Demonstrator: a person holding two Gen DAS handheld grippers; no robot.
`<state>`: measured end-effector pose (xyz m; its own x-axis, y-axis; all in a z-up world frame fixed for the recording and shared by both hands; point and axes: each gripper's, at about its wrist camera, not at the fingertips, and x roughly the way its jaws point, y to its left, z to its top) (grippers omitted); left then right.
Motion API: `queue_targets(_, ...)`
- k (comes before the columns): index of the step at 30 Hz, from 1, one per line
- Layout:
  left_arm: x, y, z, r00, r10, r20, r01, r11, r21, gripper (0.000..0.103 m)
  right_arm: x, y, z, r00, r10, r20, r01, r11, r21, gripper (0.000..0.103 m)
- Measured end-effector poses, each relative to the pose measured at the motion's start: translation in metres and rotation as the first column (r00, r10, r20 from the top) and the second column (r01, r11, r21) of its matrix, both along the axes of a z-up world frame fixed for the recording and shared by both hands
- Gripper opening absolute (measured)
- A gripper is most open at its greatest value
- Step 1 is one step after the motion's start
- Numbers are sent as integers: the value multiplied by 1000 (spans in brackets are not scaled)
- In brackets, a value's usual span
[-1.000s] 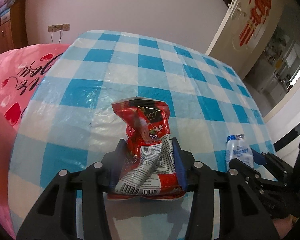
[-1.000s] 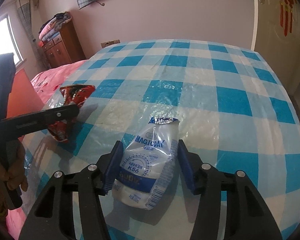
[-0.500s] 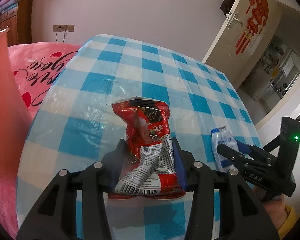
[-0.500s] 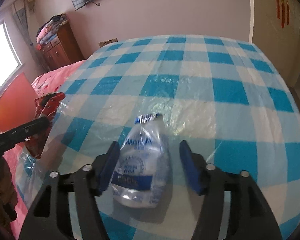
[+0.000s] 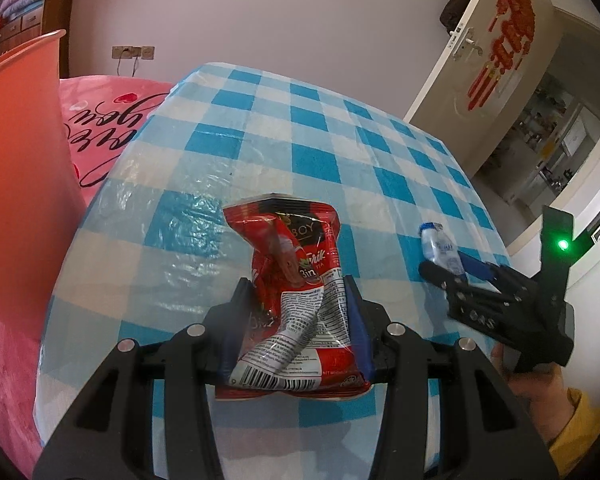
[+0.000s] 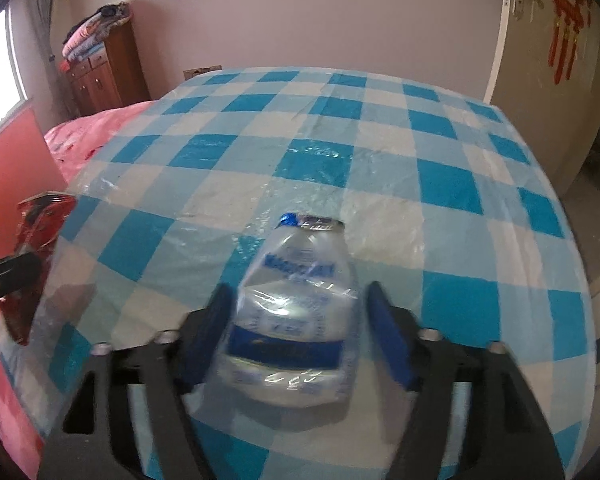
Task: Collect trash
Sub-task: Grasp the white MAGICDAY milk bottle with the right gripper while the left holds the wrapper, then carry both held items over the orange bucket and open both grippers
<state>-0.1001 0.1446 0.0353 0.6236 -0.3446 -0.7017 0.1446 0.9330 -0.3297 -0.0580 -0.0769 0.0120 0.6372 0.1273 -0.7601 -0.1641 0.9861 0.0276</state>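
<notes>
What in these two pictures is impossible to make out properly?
- Right wrist view: the print on the plastic bottle is smeared by motion blur, and whether the right claw pinches it.
- Left wrist view: the red snack bag's lower edge sits behind the left claw.
- Left wrist view: the orange bin's inside; only its outer wall shows, cut by the frame edge.

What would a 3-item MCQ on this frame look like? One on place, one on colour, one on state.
1. Where is the orange bin?
A. left of the table
B. on the table
C. by the door

2. Colour of the snack bag?
A. green
B. red
C. yellow

3. State of the left gripper?
A. open, empty
B. shut on the snack bag
C. out of view

Key: A, the bin stands past the checked table's left edge; B, the wrapper is red; B, both fingers press the bag's sides.
</notes>
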Motion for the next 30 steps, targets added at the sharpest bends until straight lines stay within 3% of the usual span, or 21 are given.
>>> queue_targets(13, -23, 5, 14, 998, -24, 55, 25, 999, -35, 47, -14, 4, 10, 1000, 21, 2, -21, 1000, 6, 60)
queue_targets(22, -36, 18, 42, 992, -15, 127, 22, 998, -56, 47, -18, 27, 46, 997, 79, 9, -79, 994, 80, 60)
queue_targets(30, -41, 41, 82, 974, 45, 220, -40, 999, -29, 47, -15, 73, 91, 977, 208, 50, -212, 970, 120, 60)
